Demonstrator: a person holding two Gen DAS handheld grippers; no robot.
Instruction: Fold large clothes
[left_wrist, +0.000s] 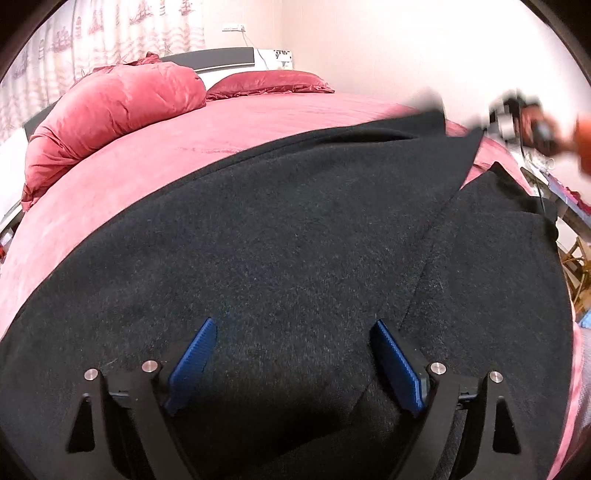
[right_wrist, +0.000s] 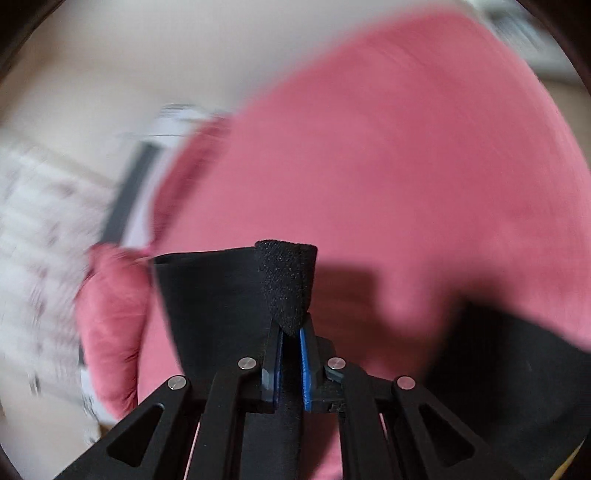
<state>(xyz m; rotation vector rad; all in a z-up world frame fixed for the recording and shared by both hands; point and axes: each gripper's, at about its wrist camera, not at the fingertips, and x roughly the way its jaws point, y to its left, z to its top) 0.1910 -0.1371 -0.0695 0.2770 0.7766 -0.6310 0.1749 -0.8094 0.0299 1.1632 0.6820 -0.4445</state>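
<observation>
So up close at the bottom of the left wrist view, the left gripper (left_wrist: 293, 360) has its blue pads spread wide with nothing pinched, just hanging over the black coat (left_wrist: 280, 236). The coat is spread flat over the pink bedspread (left_wrist: 155, 162) and fills most of the lower frame. In the right wrist view, pretty blurry, the right gripper (right_wrist: 291, 343) is clamped tight on a folded edge of the coat (right_wrist: 286, 284), which sticks up past the fingertips. Farther back in the left view, upper left, there's a bunched pink duvet (left_wrist: 118, 107), and a pillow (left_wrist: 271, 81) against the headboard (left_wrist: 218, 59).
</observation>
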